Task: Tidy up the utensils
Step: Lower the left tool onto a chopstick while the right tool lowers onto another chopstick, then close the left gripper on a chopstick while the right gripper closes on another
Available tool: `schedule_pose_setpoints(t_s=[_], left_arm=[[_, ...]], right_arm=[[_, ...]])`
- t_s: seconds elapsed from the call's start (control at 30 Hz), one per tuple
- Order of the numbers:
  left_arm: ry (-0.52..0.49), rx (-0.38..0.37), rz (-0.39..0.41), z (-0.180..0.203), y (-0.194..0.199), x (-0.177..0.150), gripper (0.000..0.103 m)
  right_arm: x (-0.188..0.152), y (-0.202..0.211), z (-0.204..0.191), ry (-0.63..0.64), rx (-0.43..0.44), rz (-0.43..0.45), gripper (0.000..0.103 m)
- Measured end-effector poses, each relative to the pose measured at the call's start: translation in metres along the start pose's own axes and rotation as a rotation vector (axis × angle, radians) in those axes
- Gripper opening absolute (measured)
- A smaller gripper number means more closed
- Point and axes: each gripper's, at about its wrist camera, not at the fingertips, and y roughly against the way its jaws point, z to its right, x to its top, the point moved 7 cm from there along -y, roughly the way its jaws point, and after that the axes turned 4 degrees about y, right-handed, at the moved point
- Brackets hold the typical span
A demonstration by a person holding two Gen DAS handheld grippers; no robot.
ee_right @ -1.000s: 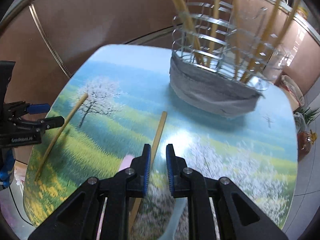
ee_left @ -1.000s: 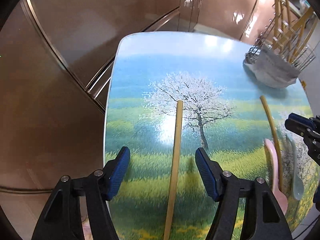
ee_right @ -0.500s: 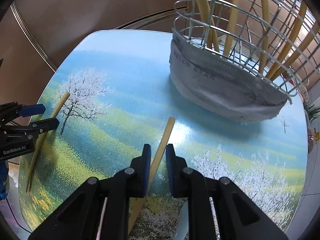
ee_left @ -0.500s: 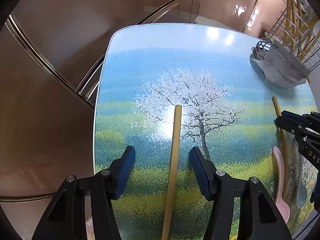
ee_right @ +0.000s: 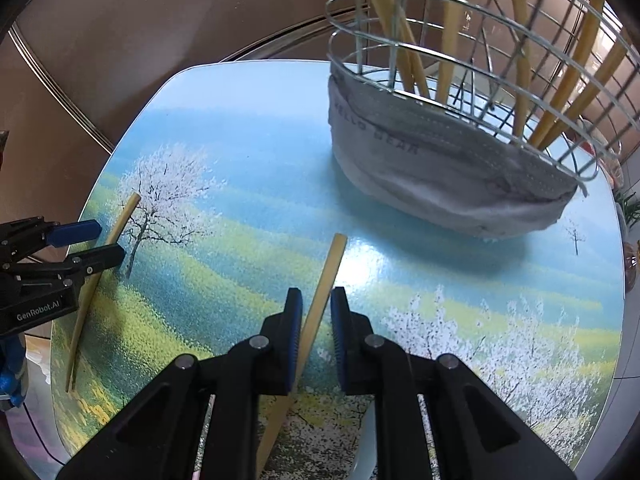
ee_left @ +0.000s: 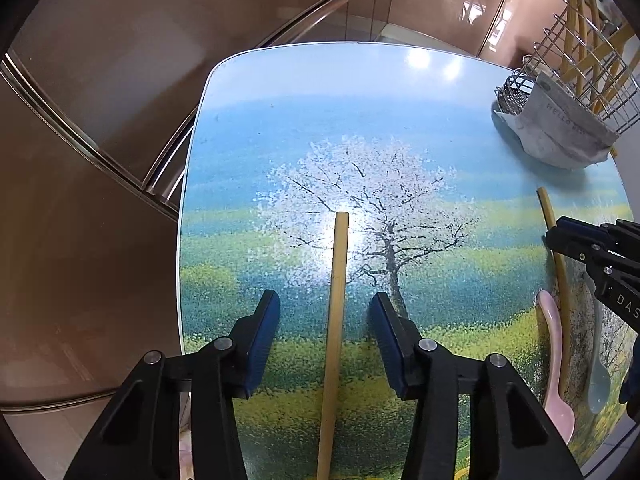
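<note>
Two bamboo chopsticks lie on the table with the painted tree (ee_left: 320, 100). The left chopstick (ee_left: 338, 264) runs straight between the fingers of my left gripper (ee_left: 326, 332). Those jaws are closing, and there is clear space on both sides of the stick. The right chopstick (ee_right: 332, 260) shows through the narrow slit of my right gripper (ee_right: 317, 330), whose jaws are almost shut; contact with the pads cannot be made out. A wire utensil basket (ee_right: 500, 40) holding several chopsticks stands at the back right.
A grey face mask (ee_right: 440, 168) wraps the basket's base. A pink spoon (ee_left: 554, 360) and a pale blue spoon (ee_left: 600, 376) lie beside the right chopstick near the front right edge. The table's left edge drops to a brown floor (ee_left: 80, 240).
The left jaws have narrowed around their chopstick. The right gripper has come down and forward, so its chopstick now sits in the slit and the basket looms larger.
</note>
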Motion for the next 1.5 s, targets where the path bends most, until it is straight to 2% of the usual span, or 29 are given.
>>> schedule_pose_setpoints(t_s=[0.27,0.7,1.0,1.27,1.5], left_arm=[[-0.011,-0.006,-0.002,0.006,0.002,-0.001,0.034],[-0.01,-0.014,-0.006,0.009,0.003,-0.002,0.026],[-0.01,-0.025,-0.015,0.017,0.004,-0.002,0.008],[0.031,-0.025,-0.003,0.019,0.007,-0.007,0.006],[0.068,-0.036,0.044,0.005,0.024,-0.019,0.006]], right_arm=[[-0.003,0.002,0.005,-0.03,0.017,0.009,0.014],[-0.009,0.007,0.012,-0.039,0.034,0.027,0.009],[-0.017,0.011,0.004,-0.042,0.067,0.051,0.007],[-0.024,0.031,0.007,-0.063,0.088,0.099,0.007],[-0.031,0.055,0.006,-0.067,0.117,0.157,0.007]])
